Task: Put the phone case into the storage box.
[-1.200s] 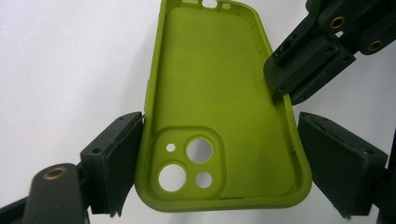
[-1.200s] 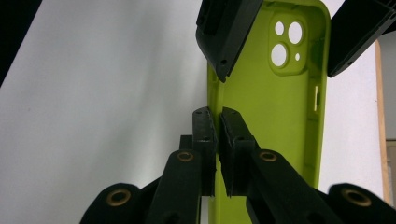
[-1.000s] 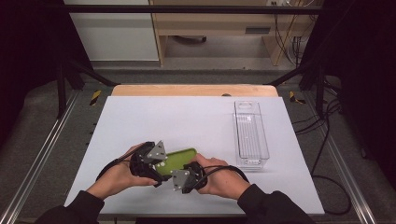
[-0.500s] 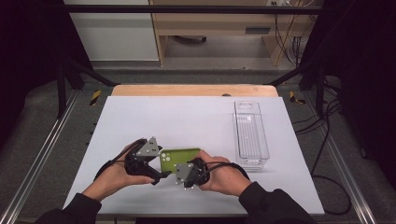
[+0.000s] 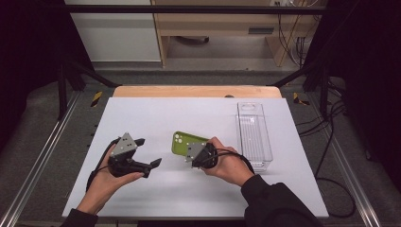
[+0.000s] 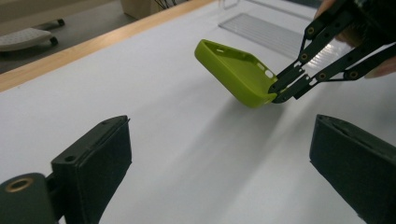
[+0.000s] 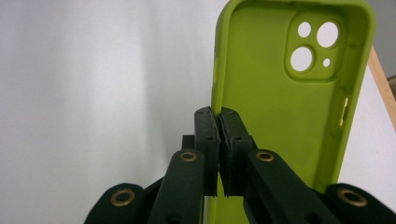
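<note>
A lime-green phone case (image 5: pixel 185 140) is held tilted, one end raised off the white table (image 5: pixel 198 111). My right gripper (image 5: pixel 190 152) is shut on the case's long side wall; in the right gripper view its pads (image 7: pixel 208 135) pinch that wall of the case (image 7: pixel 280 102), whose hollow inside and camera holes face the camera. My left gripper (image 5: pixel 148 152) stands open to the left of the case, apart from it, with nothing between its jaws. The left gripper view (image 6: pixel 224 163) looks across bare table at the case (image 6: pixel 233 70) and the right gripper (image 6: pixel 285 88).
A clear plastic tray (image 5: pixel 255 135) lies lengthwise at the right side of the table, close behind the right hand; it also appears as the tray (image 6: pixel 275 32) beyond the case. A wooden edge (image 5: pixel 196 91) runs along the table's far side.
My left gripper has let go of the case, opened and drawn away to the left. The right gripper keeps the case and has shifted it slightly right.
</note>
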Action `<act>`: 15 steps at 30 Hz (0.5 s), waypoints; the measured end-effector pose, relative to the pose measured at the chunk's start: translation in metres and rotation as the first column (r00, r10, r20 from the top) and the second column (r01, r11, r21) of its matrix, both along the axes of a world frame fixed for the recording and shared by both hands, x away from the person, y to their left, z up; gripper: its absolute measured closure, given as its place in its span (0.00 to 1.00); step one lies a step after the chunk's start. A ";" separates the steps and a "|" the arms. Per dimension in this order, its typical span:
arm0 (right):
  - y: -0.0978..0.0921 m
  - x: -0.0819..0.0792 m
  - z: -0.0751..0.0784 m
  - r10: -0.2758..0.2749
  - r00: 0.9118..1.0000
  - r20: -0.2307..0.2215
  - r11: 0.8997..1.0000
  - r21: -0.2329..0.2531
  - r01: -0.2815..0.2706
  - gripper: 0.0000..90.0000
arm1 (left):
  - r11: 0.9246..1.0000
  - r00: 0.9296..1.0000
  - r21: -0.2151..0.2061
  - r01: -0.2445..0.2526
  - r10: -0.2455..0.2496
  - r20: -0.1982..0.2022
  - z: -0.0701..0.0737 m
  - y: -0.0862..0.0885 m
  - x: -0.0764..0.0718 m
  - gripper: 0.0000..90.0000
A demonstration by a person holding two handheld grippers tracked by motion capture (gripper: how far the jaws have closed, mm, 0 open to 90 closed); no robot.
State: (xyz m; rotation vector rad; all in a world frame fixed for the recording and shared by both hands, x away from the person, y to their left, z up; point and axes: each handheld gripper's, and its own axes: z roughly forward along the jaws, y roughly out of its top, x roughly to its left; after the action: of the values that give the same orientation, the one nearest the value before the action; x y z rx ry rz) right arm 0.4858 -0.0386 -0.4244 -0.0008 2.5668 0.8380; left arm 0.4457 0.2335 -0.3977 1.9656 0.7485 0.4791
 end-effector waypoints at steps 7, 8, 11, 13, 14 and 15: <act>-0.003 0.017 -0.003 -0.062 0.998 -0.030 0.997 0.052 0.064 0.97 | 0.991 0.991 -0.039 -0.127 0.129 0.044 -0.001 0.005 -0.014 0.05; -0.003 0.019 -0.003 -0.075 0.997 -0.034 0.995 0.061 0.077 0.97 | 0.989 0.989 -0.054 -0.138 0.141 0.051 -0.003 0.006 -0.015 0.05; -0.003 0.025 -0.002 -0.093 0.995 -0.039 0.992 0.081 0.096 0.97 | 0.986 0.985 -0.064 -0.156 0.160 0.063 -0.011 0.006 -0.020 0.05; -0.003 0.027 -0.001 -0.101 0.994 -0.044 0.990 0.090 0.104 0.97 | 0.983 0.981 -0.054 -0.178 0.181 0.069 -0.018 0.005 -0.023 0.05; -0.003 0.028 0.000 -0.104 0.994 -0.043 0.990 0.094 0.108 0.97 | 0.982 0.980 -0.053 -0.182 0.186 0.069 -0.022 0.005 -0.024 0.05; -0.003 0.029 0.000 -0.112 0.993 -0.046 0.989 0.096 0.116 0.97 | 0.981 0.980 -0.054 -0.184 0.188 0.068 -0.026 0.005 -0.025 0.05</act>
State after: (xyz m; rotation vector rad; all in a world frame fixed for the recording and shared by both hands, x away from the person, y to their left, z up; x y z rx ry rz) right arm 0.5148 -0.0419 -0.4240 0.1932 2.5330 0.9280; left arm 0.4206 0.2385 -0.4234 1.8320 0.8937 0.6362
